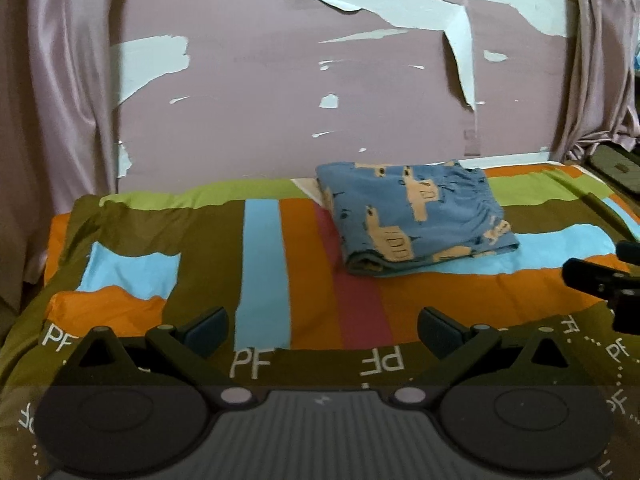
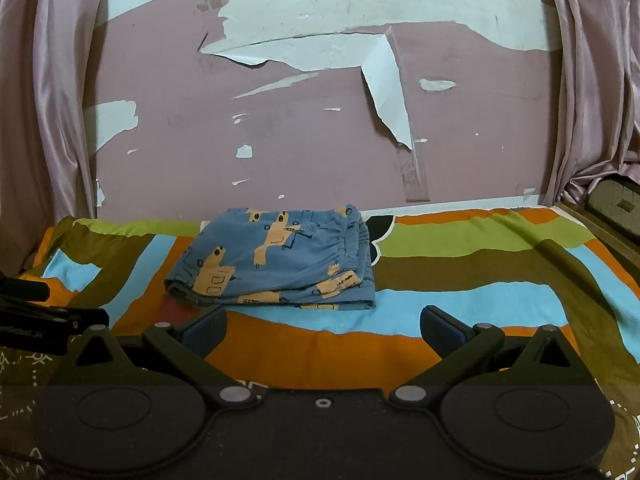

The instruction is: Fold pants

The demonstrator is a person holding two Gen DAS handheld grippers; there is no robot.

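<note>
Blue cloth pants with tan animal shapes, folded small already, lying flat on stripy bedspread near pink wall. Left gripper and right gripper both wide apart, holding nothing. Looks finished; maybe nothing left.

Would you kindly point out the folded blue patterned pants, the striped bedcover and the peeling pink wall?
Folded blue patterned pants (image 2: 280, 260): right wrist view, middle of top layer.
Striped multicoloured bedcover (image 1: 262, 264): left wrist view, bare light-blue stripe.
Peeling pink wall (image 2: 312, 160): right wrist view, intact pink paint above the pants.
</note>
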